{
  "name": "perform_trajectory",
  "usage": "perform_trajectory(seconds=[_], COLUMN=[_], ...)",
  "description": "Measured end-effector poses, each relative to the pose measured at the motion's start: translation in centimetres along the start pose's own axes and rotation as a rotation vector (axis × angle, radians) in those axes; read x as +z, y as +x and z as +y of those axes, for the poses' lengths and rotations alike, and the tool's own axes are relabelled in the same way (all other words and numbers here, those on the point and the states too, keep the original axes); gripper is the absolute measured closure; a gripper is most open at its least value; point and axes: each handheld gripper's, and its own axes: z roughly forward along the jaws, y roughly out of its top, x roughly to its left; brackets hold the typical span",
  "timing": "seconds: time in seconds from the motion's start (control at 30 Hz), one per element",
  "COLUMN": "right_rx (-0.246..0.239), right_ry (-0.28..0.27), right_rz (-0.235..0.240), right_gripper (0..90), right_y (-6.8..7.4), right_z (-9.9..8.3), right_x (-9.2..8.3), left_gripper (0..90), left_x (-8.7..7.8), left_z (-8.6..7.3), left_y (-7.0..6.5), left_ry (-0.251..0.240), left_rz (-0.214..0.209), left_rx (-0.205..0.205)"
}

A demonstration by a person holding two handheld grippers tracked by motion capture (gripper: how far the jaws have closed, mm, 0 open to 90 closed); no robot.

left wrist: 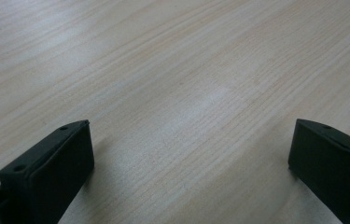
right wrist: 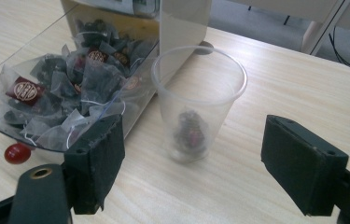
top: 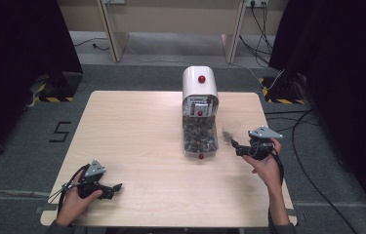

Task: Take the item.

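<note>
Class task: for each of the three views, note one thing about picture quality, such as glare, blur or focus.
High view: the clear cup is a faint smudge, and the room's sides fall into darkness. Left gripper view: a pale sheen crosses the table, and its far part is soft. Right gripper view: the cup is slightly blurred; the tea bags look sharper.

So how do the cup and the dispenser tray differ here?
The cup stands upright and holds one tea bag; the tray lies open and low, heaped with many bags. The cup is round with a plain rim; the tray has a red knob. Both are clear plastic on the table.
</note>
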Motion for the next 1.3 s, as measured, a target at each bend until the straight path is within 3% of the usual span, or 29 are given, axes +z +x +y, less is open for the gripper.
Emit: perform_trajectory(seconds=[0.77, 1.3], right_rx=[-0.049, -0.052], right_ry=[0.067, 0.104], right_rz=[0.016, 0.037], right_gripper=[21.5, 21.6], right_y=[1.9, 3.2], right_z=[-3.1, -4.5], right_x=[-0.4, -0.6], left_gripper=[0.0, 0.0], left_x=[0.0, 0.0], left_z=[0.0, 0.0], left_y=[0.0, 0.0], left_ry=[0.0, 0.0], left_rz=[0.0, 0.0], left_rx=[0.0, 0.0])
